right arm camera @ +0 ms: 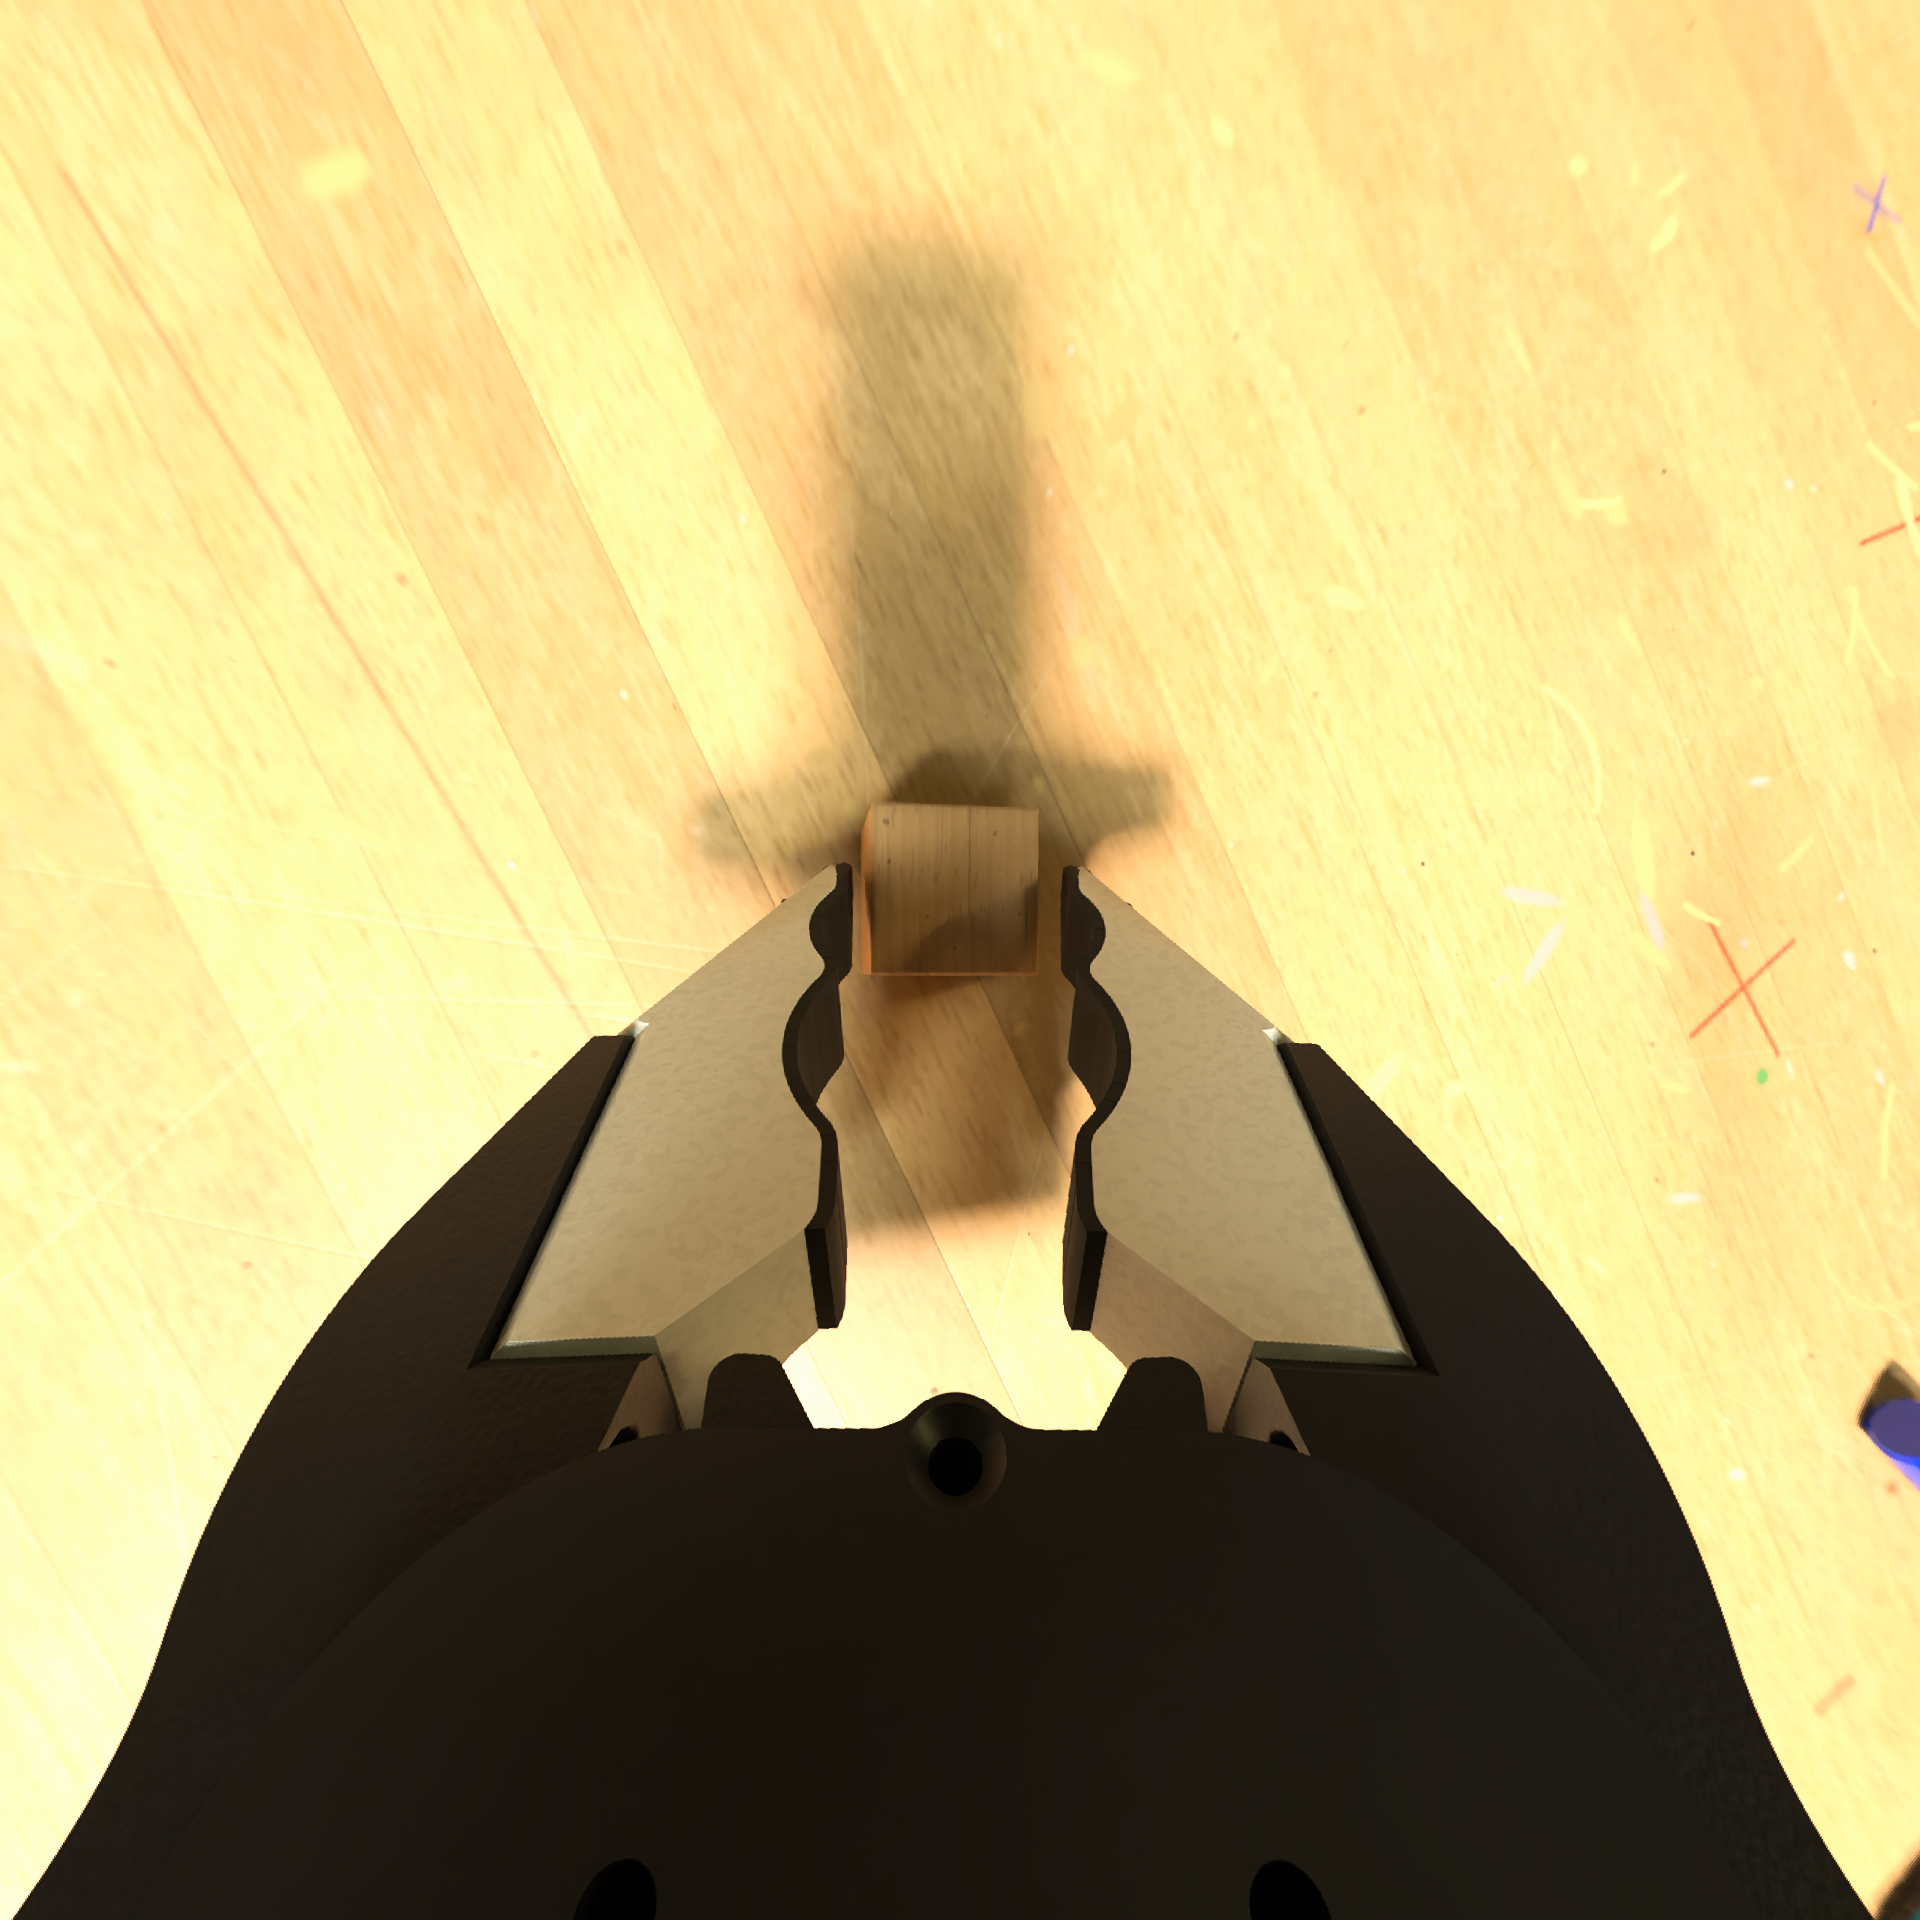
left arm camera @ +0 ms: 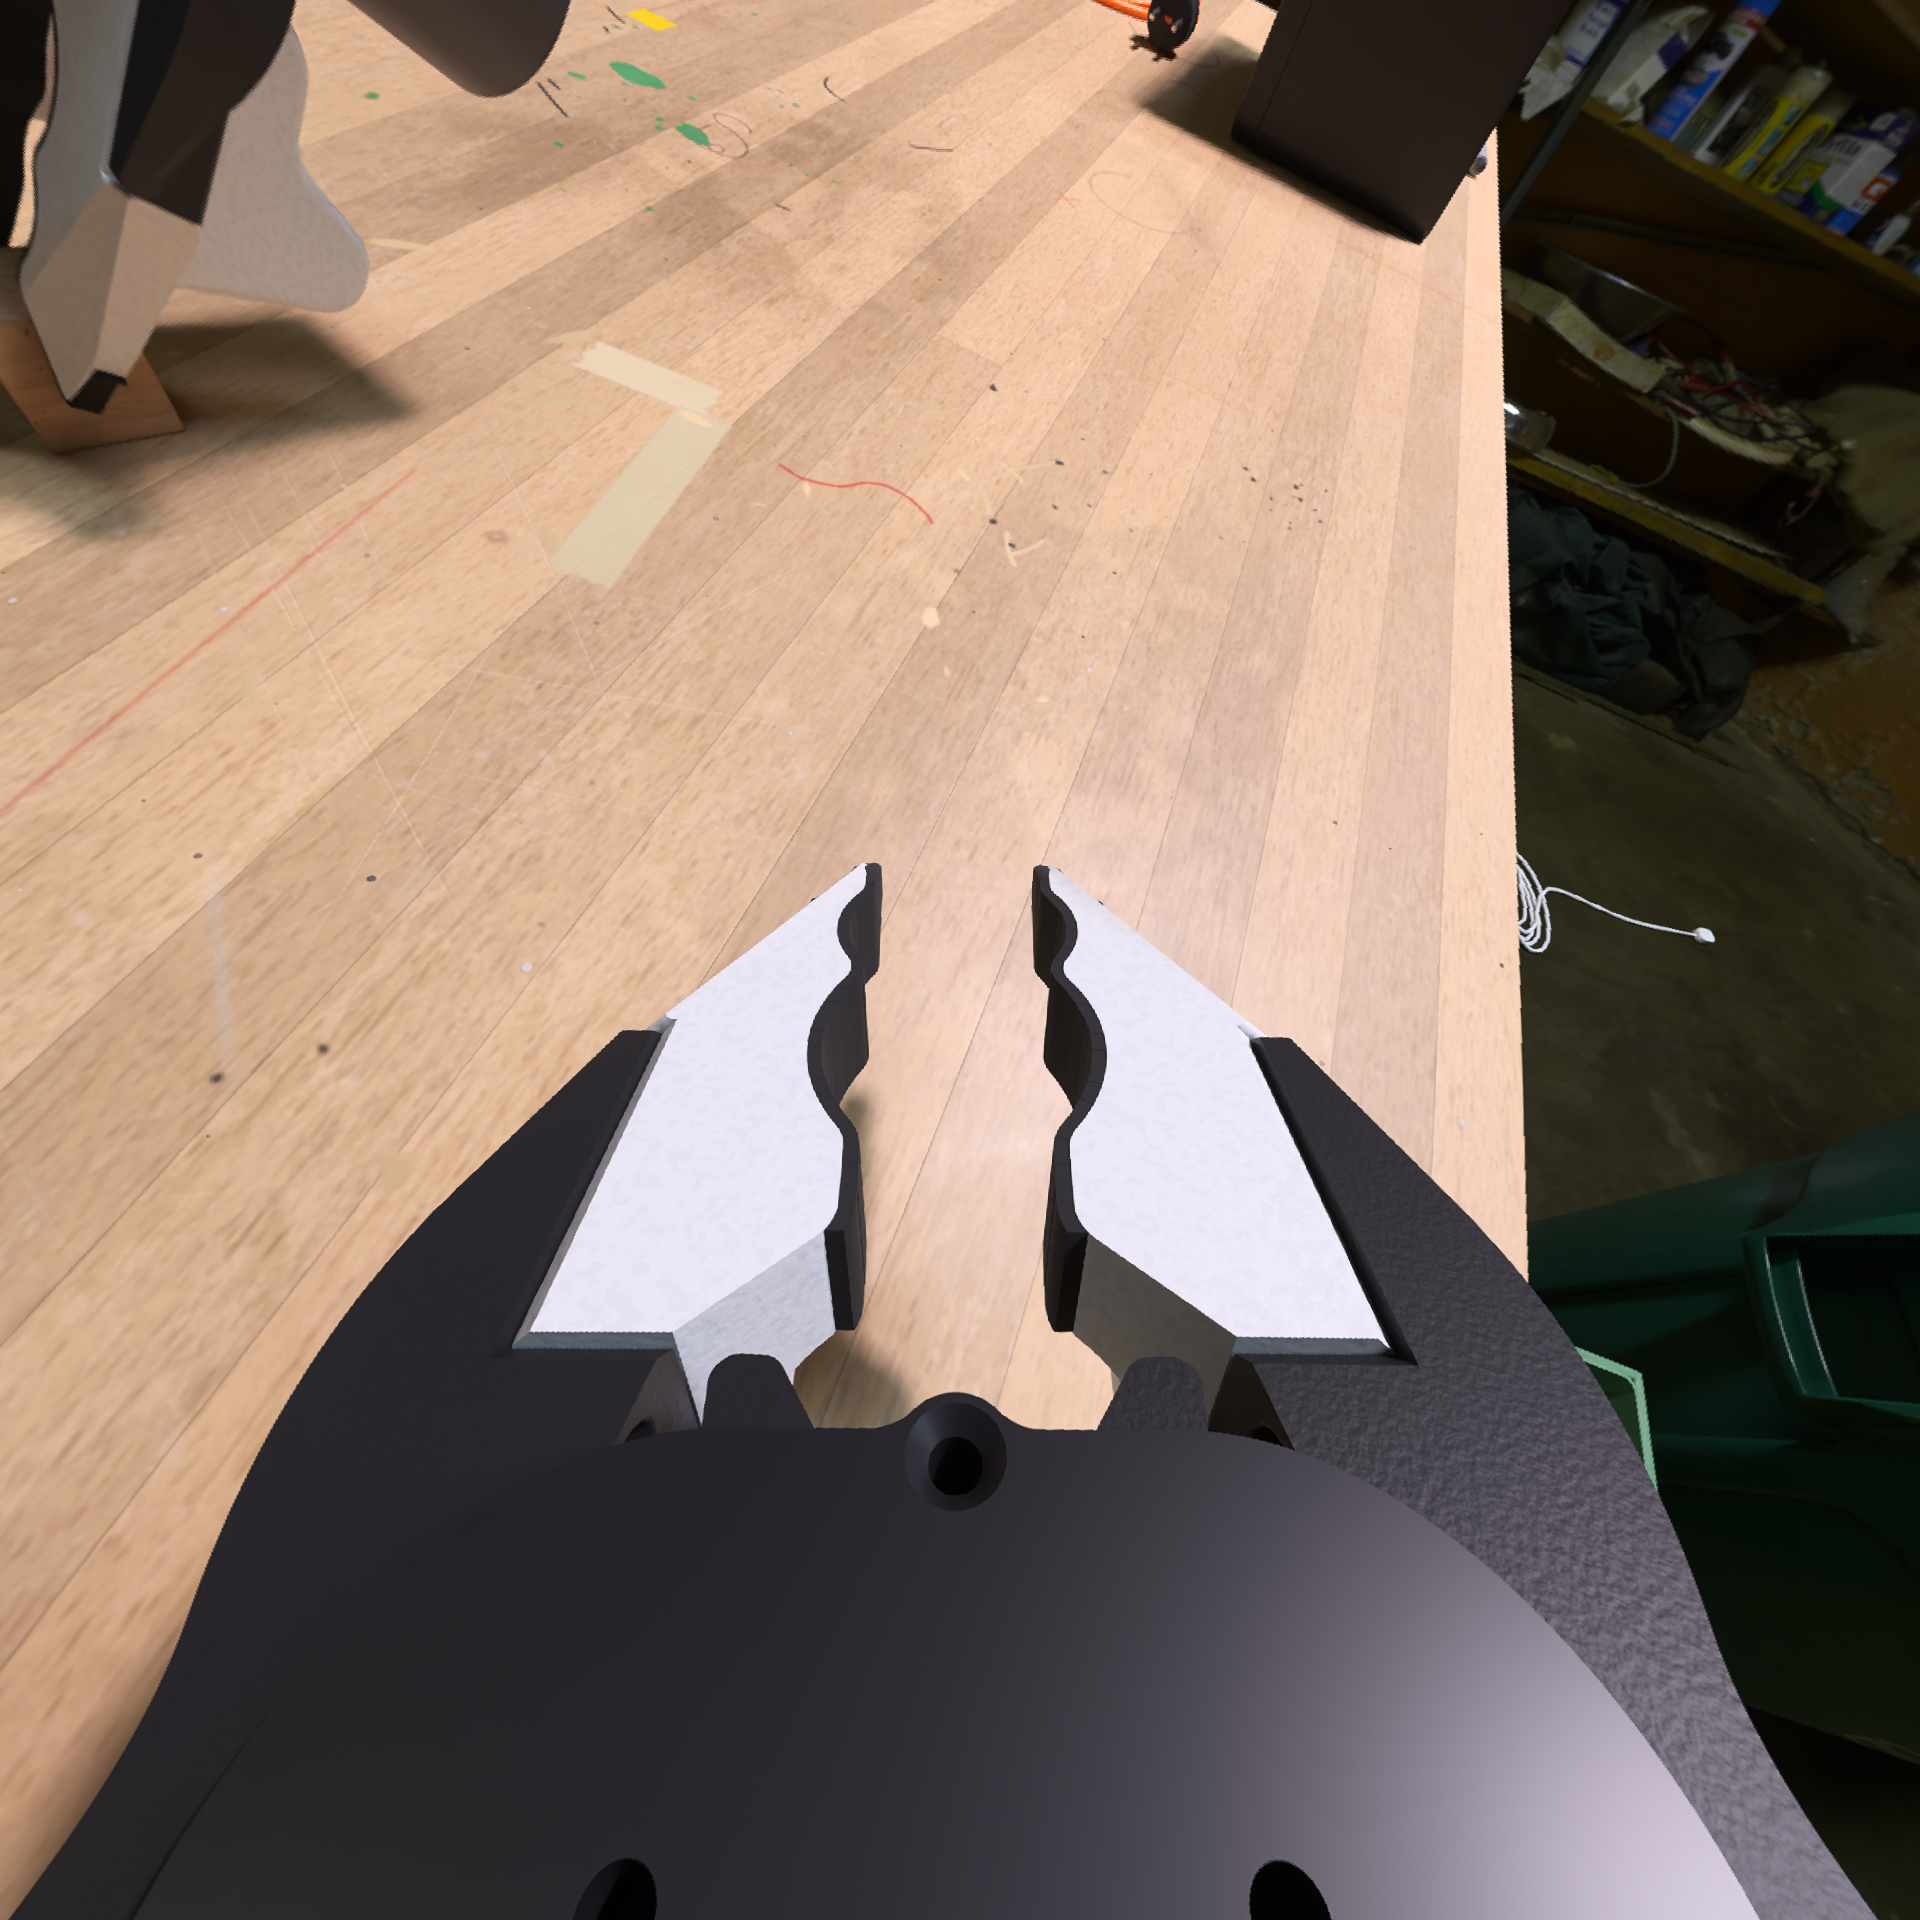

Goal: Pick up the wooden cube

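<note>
The small pale wooden cube [right arm camera: 951,894] sits flat on the light planked wooden worktop [right arm camera: 416,520], one face up with its grain running away from the right wrist camera; being a cube, it has no long axis to speak of. It lies just at the tips of the right gripper [right arm camera: 958,883], between them. That gripper's jaws stand apart, a little wider than the cube, with a sliver of gap showing on either side, so they clamp nothing. Their shadow falls dark across the worktop beyond the cube.

In the left wrist view the same cube [left arm camera: 125,410] shows at the far left, on the worktop [left arm camera: 935,623], with a tip of the right gripper [left arm camera: 99,393] reaching down in front of it.

The left gripper [left arm camera: 956,883] hovers over bare planks near the worktop's right edge, well apart from the cube, its jaws parted and empty.

A dark green plastic bin [left arm camera: 1766,1403] stands beyond the worktop's right edge; its contents cannot be made out. A dark boxy block [left arm camera: 1371,104] rests at the worktop's far corner.
</note>
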`<state>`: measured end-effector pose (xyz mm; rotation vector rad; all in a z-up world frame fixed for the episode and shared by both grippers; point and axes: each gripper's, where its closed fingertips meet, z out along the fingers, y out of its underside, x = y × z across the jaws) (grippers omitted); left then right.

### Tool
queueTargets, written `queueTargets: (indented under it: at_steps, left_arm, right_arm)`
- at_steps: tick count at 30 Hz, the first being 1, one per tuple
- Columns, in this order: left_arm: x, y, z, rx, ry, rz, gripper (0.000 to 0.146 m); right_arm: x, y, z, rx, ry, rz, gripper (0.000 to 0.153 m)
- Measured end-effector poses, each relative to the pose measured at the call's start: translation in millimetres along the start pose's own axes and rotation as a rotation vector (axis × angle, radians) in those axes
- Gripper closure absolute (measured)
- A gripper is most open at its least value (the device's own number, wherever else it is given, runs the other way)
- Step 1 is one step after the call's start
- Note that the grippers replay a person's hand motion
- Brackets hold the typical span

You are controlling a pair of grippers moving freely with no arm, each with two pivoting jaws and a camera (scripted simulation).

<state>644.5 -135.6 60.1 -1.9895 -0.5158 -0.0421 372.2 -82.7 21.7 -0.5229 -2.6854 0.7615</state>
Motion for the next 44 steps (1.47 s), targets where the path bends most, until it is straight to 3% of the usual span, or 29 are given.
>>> queueTargets:
  at_steps: [7, 10, 14, 18, 22, 26, 29, 33, 38, 44]
  left_arm:
    - [2, 1, 3, -0.002, 0.008, -0.002, 0.117]
    - [2, 2, 5, -0.010, 0.006, -0.002, 0.117]
    - [3, 3, 5, -0.002, 0.011, -0.011, 0.117]
    - [3, 3, 6, -0.001, 0.005, -0.012, 0.117]
    - [4, -2, 7, 0.024, 0.013, -0.014, 0.117]
    - [5, -6, 10, 0.029, 0.021, -0.002, 0.117]
    - [8, -11, 12, 0.039, 0.031, 0.007, 0.117]
    - [12, -13, 13, 0.039, 0.036, 0.023, 0.117]
    - [13, -11, 15, 0.037, 0.036, 0.013, 0.117]
    - [12, -12, 18, 0.028, 0.030, 0.017, 0.117]
  right_arm:
    - [-4, 4, 2, -0.021, 0.011, 0.059, 0.118]
    - [-8, 2, -14, 0.000, 0.025, 0.074, 0.118]
    - [6, -11, -78, 0.079, 0.083, 0.085, 0.118]
    - [43, -3, -172, 0.145, 0.217, 0.149, 0.118]
    - [87, 48, -257, 0.151, 0.403, 0.262, 0.118]
    - [120, 129, -298, 0.111, 0.524, 0.455, 0.118]
    - [132, 197, -296, 0.027, 0.565, 0.595, 0.118]
    - [130, 265, -268, -0.043, 0.542, 0.738, 0.118]
    - [124, 309, -232, -0.157, 0.472, 0.805, 0.118]
    - [126, 335, -210, -0.262, 0.428, 0.840, 0.118]
